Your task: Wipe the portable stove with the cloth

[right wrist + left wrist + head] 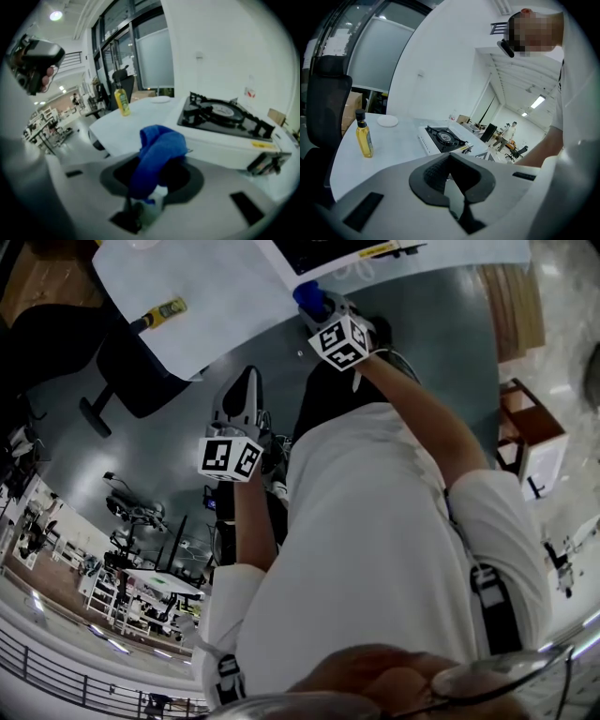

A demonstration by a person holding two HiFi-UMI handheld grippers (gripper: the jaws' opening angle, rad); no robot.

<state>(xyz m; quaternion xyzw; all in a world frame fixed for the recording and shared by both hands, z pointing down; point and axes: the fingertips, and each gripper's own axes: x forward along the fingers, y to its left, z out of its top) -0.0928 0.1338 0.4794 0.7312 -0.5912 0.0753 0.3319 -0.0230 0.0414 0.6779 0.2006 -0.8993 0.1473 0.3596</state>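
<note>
Close to the table (123,127) edge nearest the person sits the portable stove (224,123): white body, black burner top, apparently bare. In the right gripper view one long white side faces the camera and the body runs along that edge toward the table's right end. The cloth (157,149) is blue and bunched, and it sticks up and forward out of the right gripper (143,202), whose jaws are clamped on its lower end. The stove lies ahead and to the right of the cloth. The top of the cloth overlaps the stove's near left corner in that view, but contact can't be confirmed and it looks just short. In the head view the cloth (310,298) is at the table edge with the stove (349,251) just beyond it. So the right gripper (330,322) is clearly the nearer one, and the coming move is likely a short reach forward and right to lay the cloth on the burner top, then strokes along the long axis. The left gripper (238,407) hangs back off the table over the floor, well apart from the stove. In its own view the left gripper (453,188) has its jaws drawn together with nothing between them, and the stove (443,137) is far ahead near the table's right end. Further out, a yellow bottle (122,101) and a small white plate (159,99) sit toward the table's far left, well clear of the stove. Wiping looks not yet started.
</note>
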